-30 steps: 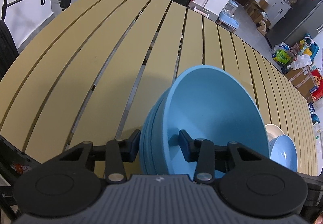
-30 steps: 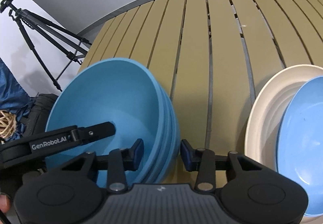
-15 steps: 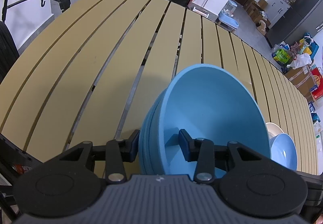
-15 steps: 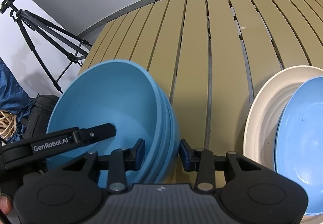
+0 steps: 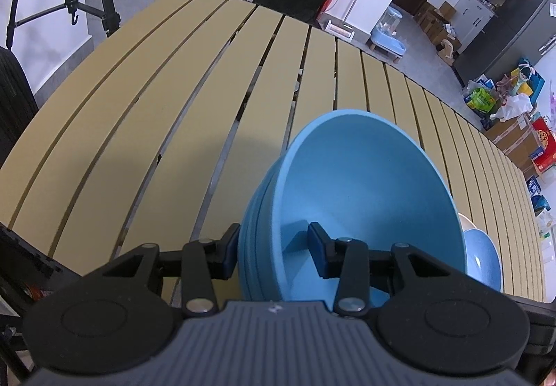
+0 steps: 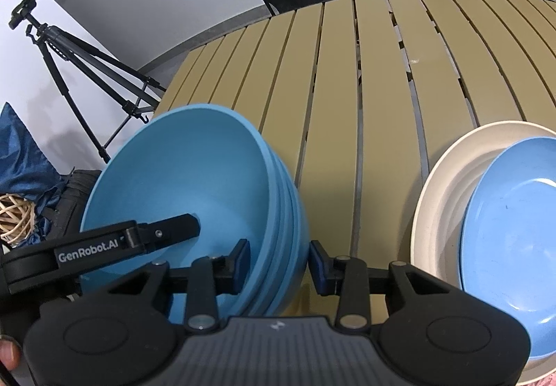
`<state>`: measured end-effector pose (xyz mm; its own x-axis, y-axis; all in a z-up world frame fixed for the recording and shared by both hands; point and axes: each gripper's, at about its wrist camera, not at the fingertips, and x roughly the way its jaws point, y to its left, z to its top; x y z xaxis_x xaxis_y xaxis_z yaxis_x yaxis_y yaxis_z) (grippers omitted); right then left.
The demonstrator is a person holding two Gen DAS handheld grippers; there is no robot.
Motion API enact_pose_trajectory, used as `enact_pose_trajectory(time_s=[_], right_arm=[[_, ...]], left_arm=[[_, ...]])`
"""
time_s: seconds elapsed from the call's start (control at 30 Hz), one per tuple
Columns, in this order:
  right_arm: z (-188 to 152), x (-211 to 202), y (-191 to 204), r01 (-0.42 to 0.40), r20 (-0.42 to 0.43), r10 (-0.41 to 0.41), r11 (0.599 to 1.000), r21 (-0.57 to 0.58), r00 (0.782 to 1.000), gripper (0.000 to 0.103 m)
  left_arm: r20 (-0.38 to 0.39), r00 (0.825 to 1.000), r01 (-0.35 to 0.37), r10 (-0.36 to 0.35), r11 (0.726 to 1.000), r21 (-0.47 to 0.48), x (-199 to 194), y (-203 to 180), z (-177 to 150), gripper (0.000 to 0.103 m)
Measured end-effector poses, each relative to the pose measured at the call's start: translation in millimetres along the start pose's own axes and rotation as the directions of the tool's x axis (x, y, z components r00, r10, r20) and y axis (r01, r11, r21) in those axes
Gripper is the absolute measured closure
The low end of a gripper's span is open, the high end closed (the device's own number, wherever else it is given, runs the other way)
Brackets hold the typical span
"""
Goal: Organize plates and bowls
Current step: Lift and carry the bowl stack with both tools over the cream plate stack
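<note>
Left wrist view showed the left gripper (image 5: 274,248) and the right gripper (image 6: 279,259) both clamping the blue bowl stack (image 5: 351,212) near the table (image 5: 173,115) front edge; next probably a level, joint lowering.

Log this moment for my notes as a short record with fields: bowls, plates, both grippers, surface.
bowls: nested blue bowls, tilted
left gripper: jaws astride the stack's rim, one finger inside
right gripper: jaws astride the opposite rim
plates: blue plate on cream plate, to the bowls' right
surface: slatted table
</note>
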<state>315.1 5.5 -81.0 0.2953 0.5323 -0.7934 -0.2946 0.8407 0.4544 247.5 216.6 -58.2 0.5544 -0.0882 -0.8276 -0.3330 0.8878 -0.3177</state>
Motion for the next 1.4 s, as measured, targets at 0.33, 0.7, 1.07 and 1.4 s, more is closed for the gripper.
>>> enact_pose_trajectory(time_s=[0.33, 0.7, 1.07, 1.4], right_arm=[[-6, -24, 3, -0.013, 0.041, 0.013, 1.0, -0.007, 0.999, 0.068], [-19, -58, 1, -0.023, 0.098, 0.024, 1.0, -0.012, 0.995, 0.069], [-31, -92, -11, -0.028, 0.156, 0.029, 1.0, -0.01, 0.987, 0.069], [-40, -124, -27, -0.021, 0.211, 0.016, 1.0, 0.019, 0.977, 0.07]], left_arm=[[0.039, 0.999, 0.004, -0.004, 1.0, 0.016, -26, -12, -7, 0.062], [0.08, 0.997, 0.02, -0.022, 0.999, 0.032, -56, -30, -20, 0.062], [0.118, 0.992, 0.033, -0.042, 0.997, 0.077, -82, -57, -32, 0.061], [0.127, 0.99, 0.053, -0.068, 0.991, 0.122, -89, -88, -40, 0.061]])
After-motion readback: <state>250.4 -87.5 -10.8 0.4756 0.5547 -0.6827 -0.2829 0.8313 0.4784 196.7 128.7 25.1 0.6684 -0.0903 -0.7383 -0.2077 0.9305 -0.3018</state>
